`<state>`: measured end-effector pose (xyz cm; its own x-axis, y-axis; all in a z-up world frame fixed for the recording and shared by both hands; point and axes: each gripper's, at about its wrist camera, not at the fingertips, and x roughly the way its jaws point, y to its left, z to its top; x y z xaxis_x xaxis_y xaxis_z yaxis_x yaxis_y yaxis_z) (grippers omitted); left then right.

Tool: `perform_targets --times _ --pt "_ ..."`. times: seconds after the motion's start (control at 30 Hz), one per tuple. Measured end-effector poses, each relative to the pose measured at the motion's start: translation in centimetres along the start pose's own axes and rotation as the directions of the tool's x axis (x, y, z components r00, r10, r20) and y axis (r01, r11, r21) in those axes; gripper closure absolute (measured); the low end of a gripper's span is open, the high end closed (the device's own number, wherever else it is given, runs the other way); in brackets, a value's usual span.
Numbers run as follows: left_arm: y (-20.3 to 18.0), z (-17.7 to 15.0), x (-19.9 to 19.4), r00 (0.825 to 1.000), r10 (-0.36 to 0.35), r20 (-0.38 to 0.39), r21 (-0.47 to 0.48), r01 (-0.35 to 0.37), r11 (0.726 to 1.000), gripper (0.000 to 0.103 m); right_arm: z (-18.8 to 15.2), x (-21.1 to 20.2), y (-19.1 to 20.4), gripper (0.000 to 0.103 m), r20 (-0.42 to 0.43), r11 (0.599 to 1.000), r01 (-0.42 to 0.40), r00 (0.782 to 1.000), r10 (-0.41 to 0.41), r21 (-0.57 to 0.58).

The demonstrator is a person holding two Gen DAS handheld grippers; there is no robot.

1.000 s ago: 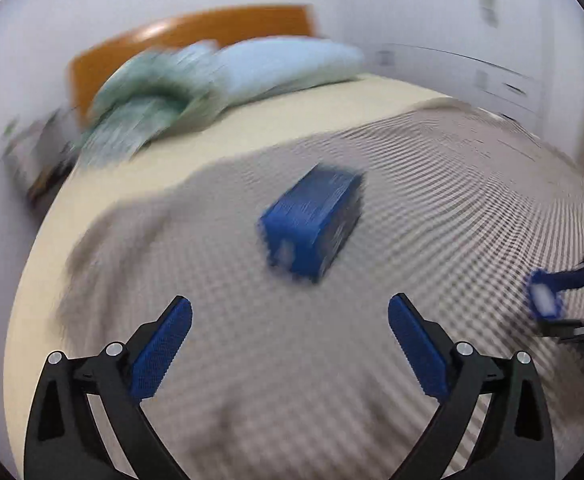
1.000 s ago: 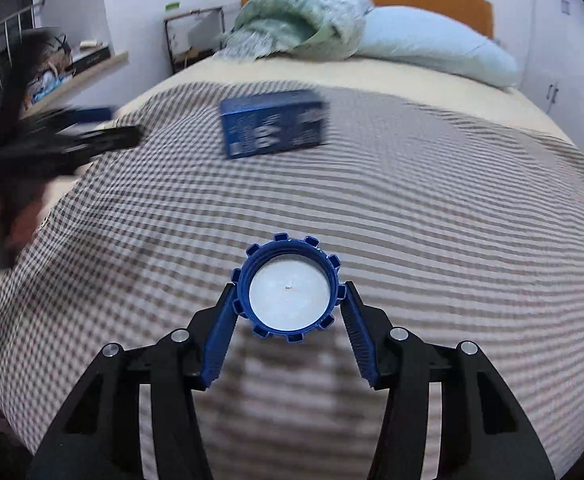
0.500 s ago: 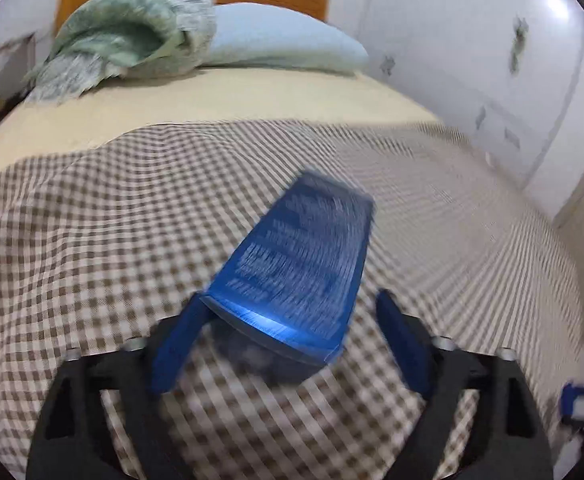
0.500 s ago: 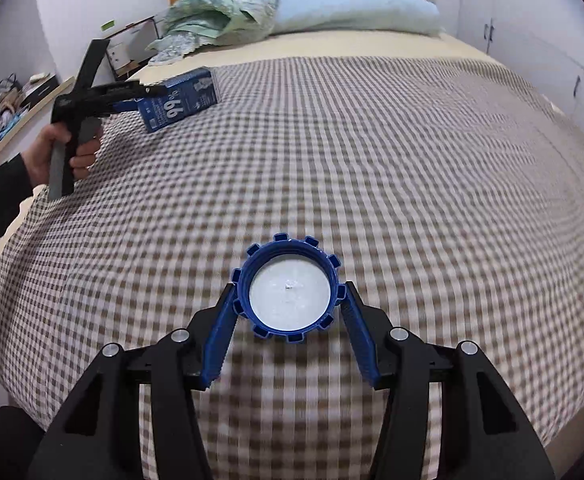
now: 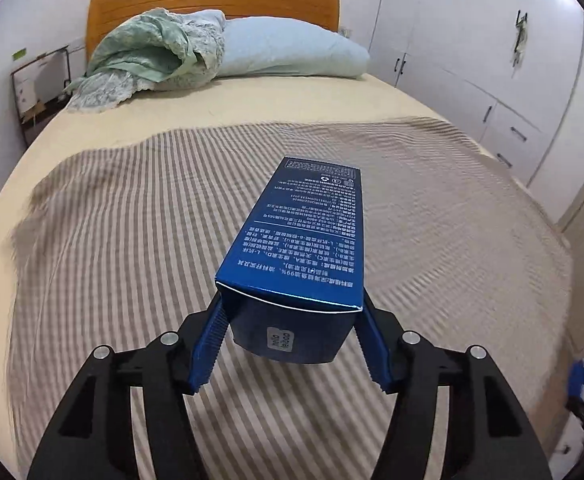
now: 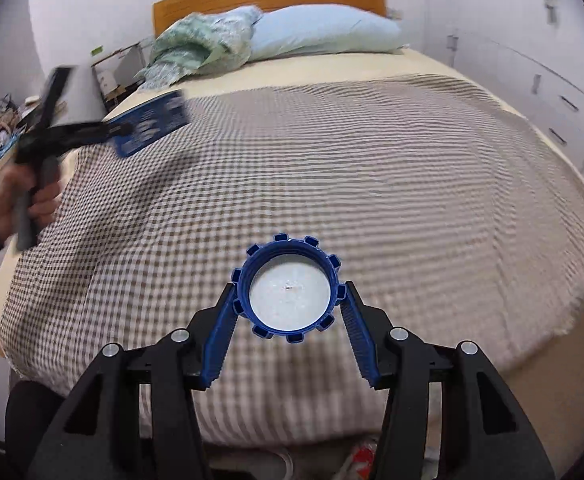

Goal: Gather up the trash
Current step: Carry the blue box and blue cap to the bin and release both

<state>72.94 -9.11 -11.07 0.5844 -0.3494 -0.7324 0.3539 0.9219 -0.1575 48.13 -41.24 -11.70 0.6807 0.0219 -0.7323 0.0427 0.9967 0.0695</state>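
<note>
Left gripper (image 5: pixel 292 336): angled downward over the bed (image 5: pixel 172 216); its jaws have just been closing and now clamp the near end of the blue carton (image 5: pixel 304 236), raised clear of the checked blanket (image 5: pixel 112 220). A hand (image 6: pixel 24 204) grips its handle. Right gripper (image 6: pixel 288 308): angled downward, jaws partly open, clamped on the blue cap (image 6: pixel 290 286), held above the blanket.

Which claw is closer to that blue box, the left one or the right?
Left. The left claw is clamped on the blue box itself. The right claw holds a blue cap, well across the bed from the box.
</note>
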Motion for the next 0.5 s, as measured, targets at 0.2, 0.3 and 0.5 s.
perform_targets --times 0.2,0.3,0.5 --pt "-8.4 -7.9 -9.4 0.995 -0.095 -0.035 0.036 0.096 0.995 0.045 -7.6 -6.5 -6.6 0.052 -0.037 0.985 0.126 0.992 -0.122 0.118" --pt "-12.7 -12.0 -11.6 0.987 -0.141 -0.071 0.017 0.143 0.990 0.045 -11.8 -7.8 -9.4 0.052 -0.110 0.965 0.195 0.978 -0.178 0.175" --pt "-21.6 -20.2 -13.4 0.954 -0.246 -0.173 0.009 0.252 0.968 0.045 -19.2 -8.2 -13.5 0.052 -0.235 0.942 0.217 0.959 -0.157 0.256"
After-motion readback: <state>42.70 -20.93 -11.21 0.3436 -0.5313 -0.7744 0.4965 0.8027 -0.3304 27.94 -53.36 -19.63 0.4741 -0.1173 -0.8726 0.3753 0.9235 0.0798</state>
